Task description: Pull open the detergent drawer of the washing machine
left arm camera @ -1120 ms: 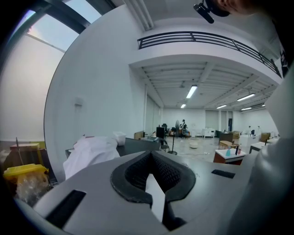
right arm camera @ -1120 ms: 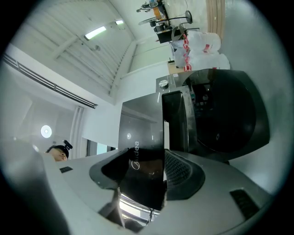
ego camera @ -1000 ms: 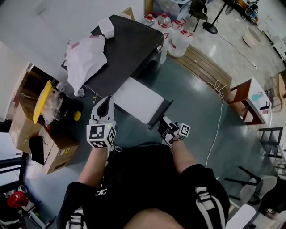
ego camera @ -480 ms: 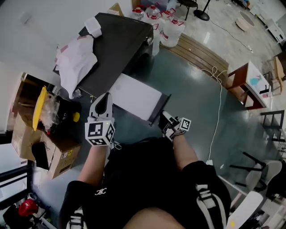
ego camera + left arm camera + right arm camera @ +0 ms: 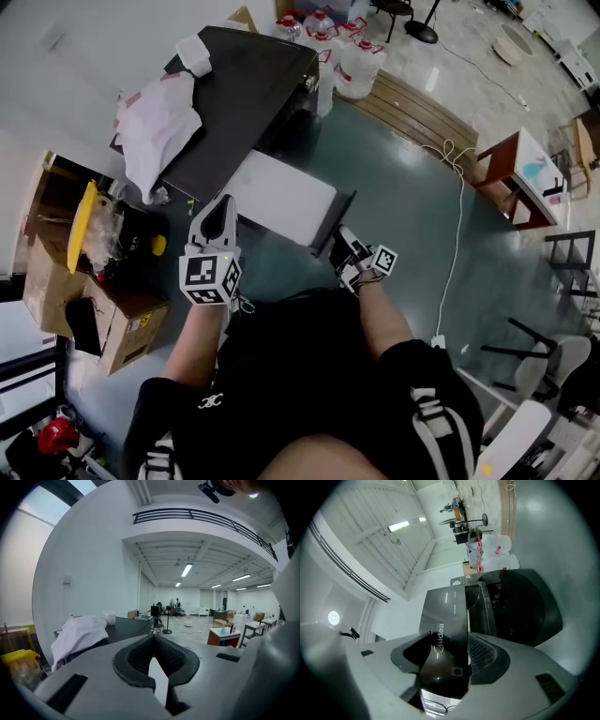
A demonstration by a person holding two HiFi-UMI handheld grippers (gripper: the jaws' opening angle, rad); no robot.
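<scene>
The washing machine point(image 5: 253, 89) has a dark top. Its detergent drawer point(image 5: 281, 197) stands pulled far out toward me, white on top with a dark front panel point(image 5: 339, 220). My right gripper point(image 5: 345, 246) is shut on that panel. In the right gripper view the glossy dark panel point(image 5: 445, 620) with its brand lettering fills the space between the jaws of the right gripper point(image 5: 449, 634), and the machine's round dark door point(image 5: 525, 606) lies beyond. My left gripper point(image 5: 223, 211) hovers left of the drawer, apart from it. In its own view the left gripper point(image 5: 153, 638) is shut and empty.
A white cloth point(image 5: 155, 122) and a small white tub point(image 5: 195, 54) lie on the machine's top. Cardboard boxes point(image 5: 122, 323) and a yellow lid point(image 5: 82, 220) stand at the left. Several jugs point(image 5: 352, 61), a small red-legged table point(image 5: 525, 178) and a floor cable point(image 5: 459, 225) are on the right.
The head view has shifted a little. My right gripper keeps its hold on the drawer's front panel and has sunk slightly. The left gripper has hardly moved.
</scene>
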